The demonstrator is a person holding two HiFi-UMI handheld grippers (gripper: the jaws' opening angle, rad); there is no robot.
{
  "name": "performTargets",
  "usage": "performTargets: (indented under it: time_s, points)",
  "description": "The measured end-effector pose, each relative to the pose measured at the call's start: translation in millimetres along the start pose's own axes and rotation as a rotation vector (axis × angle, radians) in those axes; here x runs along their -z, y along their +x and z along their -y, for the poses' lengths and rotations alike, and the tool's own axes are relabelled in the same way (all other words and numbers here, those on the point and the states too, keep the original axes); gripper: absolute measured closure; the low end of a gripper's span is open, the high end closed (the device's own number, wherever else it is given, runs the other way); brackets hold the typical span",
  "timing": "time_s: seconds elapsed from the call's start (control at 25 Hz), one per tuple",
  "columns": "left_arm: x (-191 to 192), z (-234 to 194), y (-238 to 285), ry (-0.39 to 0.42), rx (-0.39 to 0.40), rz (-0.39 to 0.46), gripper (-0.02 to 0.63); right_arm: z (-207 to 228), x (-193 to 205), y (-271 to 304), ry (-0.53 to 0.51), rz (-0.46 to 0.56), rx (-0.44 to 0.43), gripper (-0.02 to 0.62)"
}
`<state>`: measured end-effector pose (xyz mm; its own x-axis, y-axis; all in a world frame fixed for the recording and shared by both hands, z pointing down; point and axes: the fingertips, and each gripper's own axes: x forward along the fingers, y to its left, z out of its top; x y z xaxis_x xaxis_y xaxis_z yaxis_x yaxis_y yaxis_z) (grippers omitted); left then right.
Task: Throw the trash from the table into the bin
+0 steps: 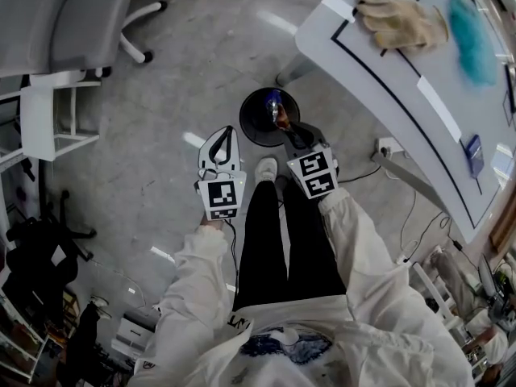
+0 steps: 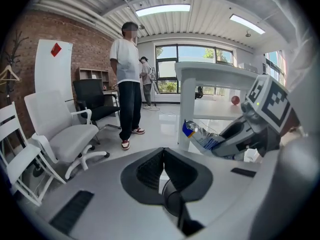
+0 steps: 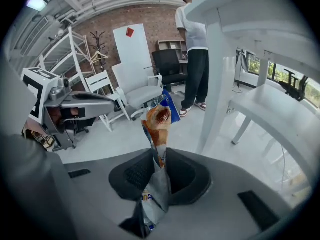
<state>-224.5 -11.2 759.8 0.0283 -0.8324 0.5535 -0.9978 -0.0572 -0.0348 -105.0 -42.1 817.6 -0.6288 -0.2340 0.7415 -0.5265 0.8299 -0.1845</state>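
Already one piece of trash is off the worktop (image 1: 403,87). The right gripper (image 1: 289,131) has its fingers drawn narrow and pinched on a crumpled snack wrapper (image 1: 277,110), which it grips low down so that the torn orange-and-silver top stands out past the fingertips. In the head view the wrapper hangs right over the mouth of the round black bin (image 1: 248,127). The bin stands on the floor just left of the worktop's near-left corner, beside its leg. The wrapper is not yet released, so I judge this piece to be at the drop stage. What remains is to open the fingers so that it falls inside the rim.

The left gripper (image 2: 163,156) carries nothing, its fingers closed together on empty air. It hangs just left of the bin, level with the right one.

The bin's inside is too dark to tell what it already holds. On the worktop lie a pair of tan work gloves (image 1: 401,22) at the far end and a turquoise duster (image 1: 472,35) to their right. A small dark-blue item (image 1: 474,153) lies nearer, by the right edge. Only this last might be trash, though I cannot tell. Part of the worktop lies out of view, so more may remain.
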Motion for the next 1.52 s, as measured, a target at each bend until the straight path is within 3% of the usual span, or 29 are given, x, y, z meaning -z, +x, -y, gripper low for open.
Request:
performTargets:
  time_s: [0.44,0.96,1.52]
  points:
    - [62.4,4.9,43.4,-0.040,0.035,-0.054,0.598,0.6,62.3,69.5,0.003,-0.109,-0.052,0.525]
    - [130.3,-8.1,85.1,-0.098,0.010,-0.103,0.598,9.6,127.7,146.0,-0.013,-0.254,-0.096,0.525]
    - [158.9,-8.9,104.5,-0.120,0.021,-0.123,0.598,14.5,187.5,213.0,0.044,-0.394,-0.126,0.525]
